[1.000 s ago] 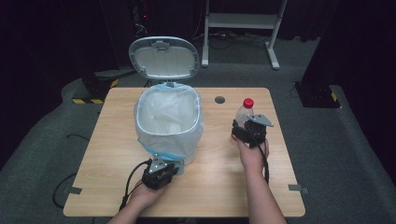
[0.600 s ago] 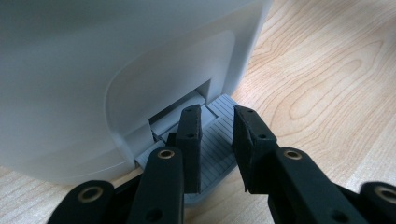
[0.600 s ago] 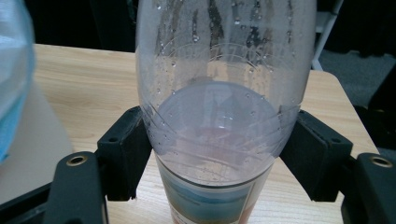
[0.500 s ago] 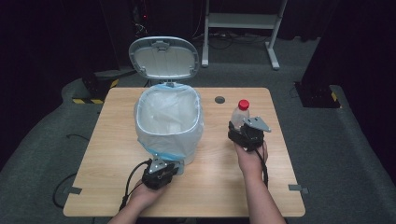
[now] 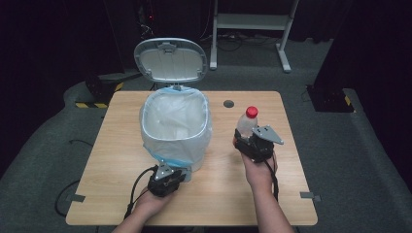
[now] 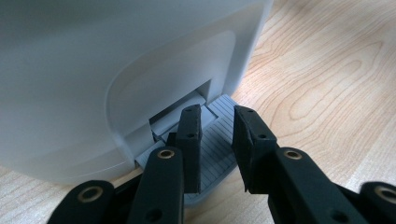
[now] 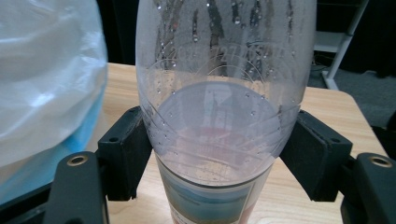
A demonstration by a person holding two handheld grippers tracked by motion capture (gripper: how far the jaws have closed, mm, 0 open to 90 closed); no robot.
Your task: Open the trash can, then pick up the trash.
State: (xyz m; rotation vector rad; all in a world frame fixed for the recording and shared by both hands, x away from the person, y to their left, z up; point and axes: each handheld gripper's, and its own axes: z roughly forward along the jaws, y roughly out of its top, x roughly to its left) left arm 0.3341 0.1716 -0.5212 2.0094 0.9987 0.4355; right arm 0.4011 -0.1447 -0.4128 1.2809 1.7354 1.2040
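Bottle (image 5: 248,122) in right claw (image 5: 244,138) beside bin (image 5: 176,127)

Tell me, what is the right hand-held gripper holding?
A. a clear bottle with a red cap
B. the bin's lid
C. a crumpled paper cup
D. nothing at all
A: the right hand-held gripper has its jaws pressed against both sides of a clear bottle, whose red cap shows in the high view beside the lined bin.

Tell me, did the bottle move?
Yes. The bottle in the right tool moved left, toward the bin, away from the table's right edge.
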